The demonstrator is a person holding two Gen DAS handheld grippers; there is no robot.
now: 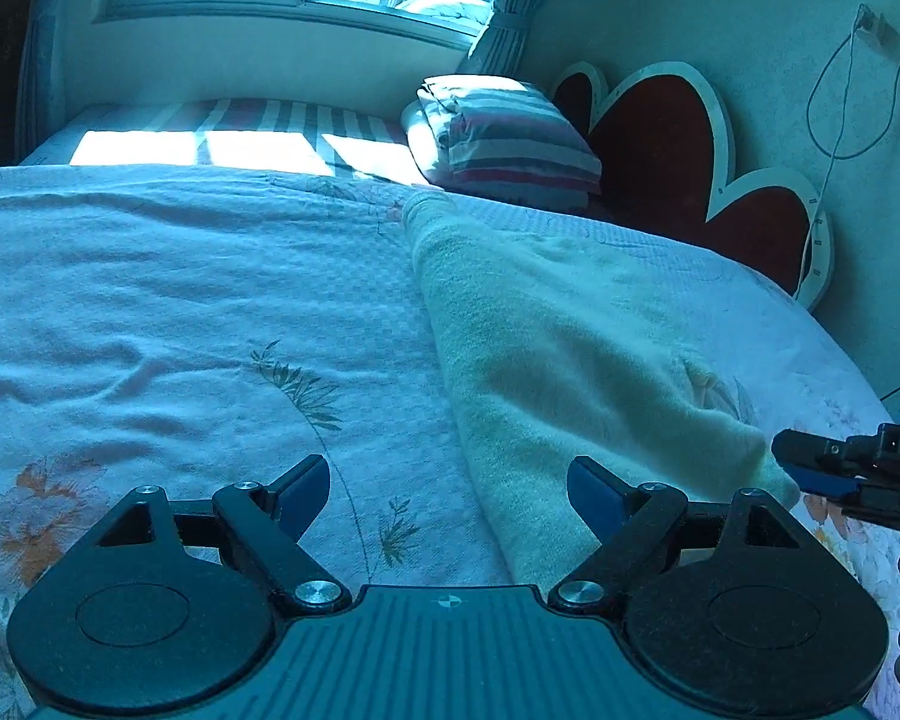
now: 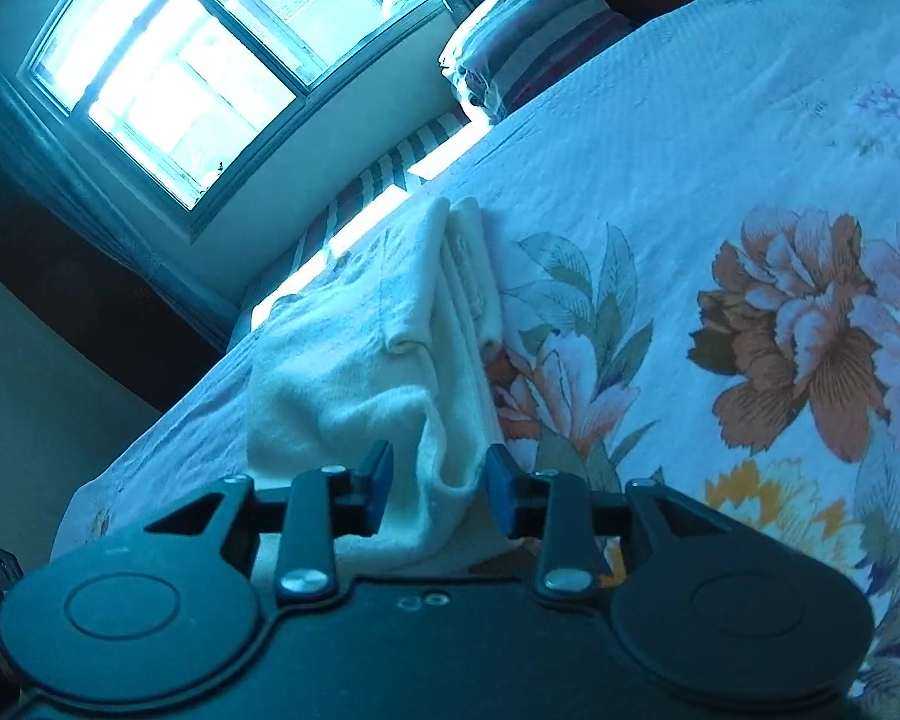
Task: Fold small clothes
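Left wrist view: the left gripper (image 1: 449,495) hovers released over the bed (image 1: 150,300), one cream garment (image 1: 570,360) lying just beside it. Right wrist view: the right gripper (image 2: 440,489) straddles the garment's near corner, fingers not yet clenched — best to pinch every layer before lifting.

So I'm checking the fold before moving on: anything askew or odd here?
Nothing damaged. The cream garment lies in a long fold on the floral bedspread, its near edge bunched unevenly between the right gripper's open jaws. The left gripper is open, empty.
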